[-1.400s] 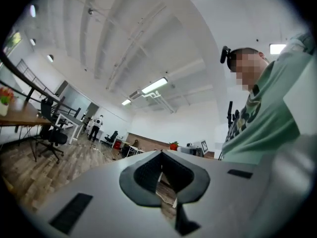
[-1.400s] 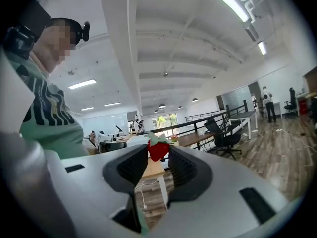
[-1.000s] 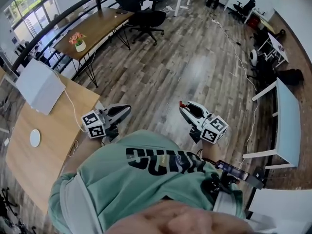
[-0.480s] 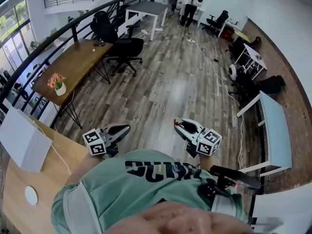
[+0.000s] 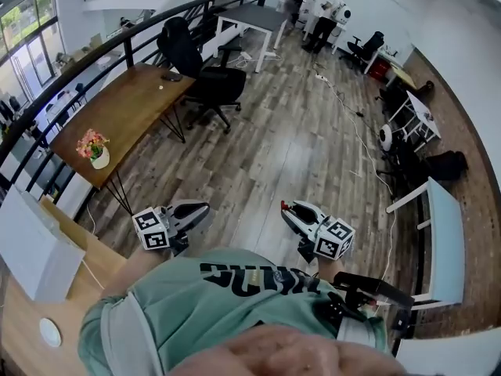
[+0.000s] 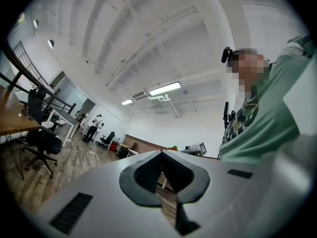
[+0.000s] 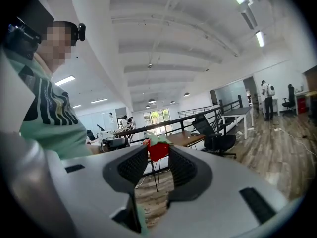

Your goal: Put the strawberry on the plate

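In the right gripper view a small red strawberry [image 7: 157, 149] with a green top is pinched between the jaw tips of my right gripper [image 7: 157, 155]. The head view shows it as a red speck [image 5: 285, 206] at the tip of the right gripper [image 5: 288, 208], held in the air in front of my green shirt. My left gripper [image 5: 203, 207] is held level on the other side; its jaws meet at the tips [image 6: 161, 153] with nothing between them. No plate shows in any view.
Wood floor [image 5: 297, 155] lies below. A wooden desk [image 5: 133, 108] with a flower pot [image 5: 94, 149] and a black chair [image 5: 207, 84] stand ahead left, by a railing. A white laptop [image 5: 27, 249] sits on the near desk. A white table [image 5: 446, 233] stands right. A person [image 5: 329, 10] stands far off.
The head view has swung: the near desk and laptop slid left and down, and more of the far room shows. Both grippers keep their pose in front of my body.
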The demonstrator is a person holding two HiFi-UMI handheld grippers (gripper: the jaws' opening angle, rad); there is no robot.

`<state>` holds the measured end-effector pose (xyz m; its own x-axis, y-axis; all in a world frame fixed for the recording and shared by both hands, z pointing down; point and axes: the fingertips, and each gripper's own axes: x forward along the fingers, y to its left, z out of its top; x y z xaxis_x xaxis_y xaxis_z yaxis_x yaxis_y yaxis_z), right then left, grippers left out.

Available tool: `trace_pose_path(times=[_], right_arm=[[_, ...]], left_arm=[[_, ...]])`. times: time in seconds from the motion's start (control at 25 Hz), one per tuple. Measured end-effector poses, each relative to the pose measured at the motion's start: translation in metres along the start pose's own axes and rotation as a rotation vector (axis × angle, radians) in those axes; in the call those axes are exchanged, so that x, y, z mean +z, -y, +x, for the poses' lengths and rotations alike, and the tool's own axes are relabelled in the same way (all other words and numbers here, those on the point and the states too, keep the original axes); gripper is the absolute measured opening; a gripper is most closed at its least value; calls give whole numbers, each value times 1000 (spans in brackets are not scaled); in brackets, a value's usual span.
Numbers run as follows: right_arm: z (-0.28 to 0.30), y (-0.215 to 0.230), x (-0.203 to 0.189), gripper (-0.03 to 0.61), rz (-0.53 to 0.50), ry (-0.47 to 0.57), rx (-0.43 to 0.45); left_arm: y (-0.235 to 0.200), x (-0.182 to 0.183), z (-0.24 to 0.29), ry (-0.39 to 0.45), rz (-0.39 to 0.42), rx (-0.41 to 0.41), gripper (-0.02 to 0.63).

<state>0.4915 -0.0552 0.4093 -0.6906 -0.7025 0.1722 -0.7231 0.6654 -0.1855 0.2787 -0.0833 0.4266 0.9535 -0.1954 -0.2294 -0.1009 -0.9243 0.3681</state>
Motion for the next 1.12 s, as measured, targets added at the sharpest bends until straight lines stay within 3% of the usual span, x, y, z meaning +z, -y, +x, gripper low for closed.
trace_pose_path(times=[0.24, 0.52, 0.64, 0.8, 0.96, 1.12], right_arm=[[81, 79, 15, 137, -12, 1, 150], [194, 158, 65, 137, -86, -34, 468], [253, 176, 82, 137, -110, -52, 612], [319, 150, 88, 137, -128, -77, 791], [380, 100, 83, 137, -147, -108, 919], [449, 36, 96, 137, -185, -112, 967]], left_arm=[[-79, 8, 5, 30, 38, 158, 5], [-147, 43, 22, 111, 121, 449, 5], [-171, 63, 13, 195, 139, 589, 5], [-178, 70, -18, 238, 153, 746, 5], [-178, 84, -89, 326, 164, 888, 5], [-182, 105, -167, 375, 213, 929, 5]])
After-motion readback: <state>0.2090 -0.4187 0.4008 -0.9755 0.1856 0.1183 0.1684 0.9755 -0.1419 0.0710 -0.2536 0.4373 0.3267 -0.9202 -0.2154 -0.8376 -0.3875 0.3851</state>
